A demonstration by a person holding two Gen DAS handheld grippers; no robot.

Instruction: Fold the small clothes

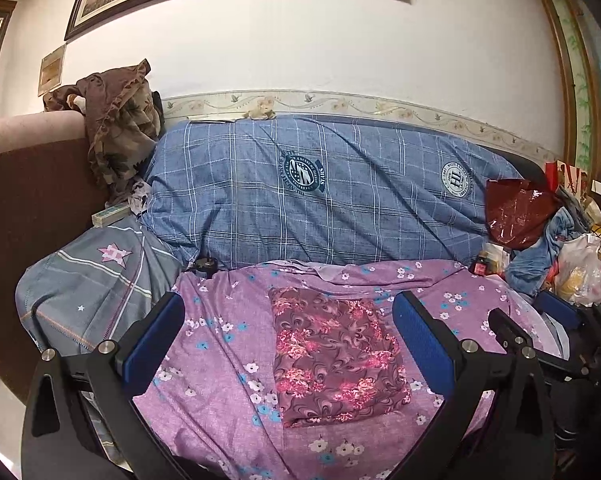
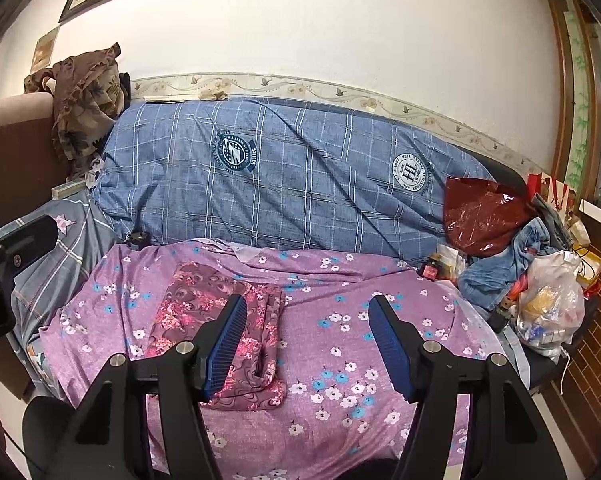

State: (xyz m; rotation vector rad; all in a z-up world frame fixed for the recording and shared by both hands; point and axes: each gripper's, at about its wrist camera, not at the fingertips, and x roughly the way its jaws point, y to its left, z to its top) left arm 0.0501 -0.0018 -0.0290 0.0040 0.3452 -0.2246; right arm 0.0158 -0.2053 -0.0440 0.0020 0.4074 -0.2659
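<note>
The left gripper [image 1: 288,344] has its 2 blue-padded fingers [image 1: 154,340] spread wide apart, holding nothing; they hang above the bed, framing a small maroon garment [image 1: 332,356] with a pink floral print. The right gripper [image 2: 314,346] is likewise wide open and empty, its left finger [image 2: 226,346] overlapping the garment's right side in the picture — whether it touches the cloth cannot be told.

The garment lies flat on a purple flowered bedsheet [image 1: 220,380], near the front edge of the bed. It already forms a neat, nearly square packet; in the right wrist view layered folds show along its right edge. Judging from this, the fold looks finished or very nearly so, with at most a final tidy or a move aside left. No other loose small garment waiting to be folded is clearly seen on the sheet.

Behind the sheet, a blue checked quilt [image 1: 320,192] with 2 round emblems is rolled along the wall. At the far right sit 2 bags: a dark red plastic bag [image 1: 516,216], contents hidden, and a clear plastic bag [image 2: 552,312] holding yellowish and mixed items too blurred to name. A crumpled blue denim piece [image 2: 504,264] lies between them — not in either bag.
</note>
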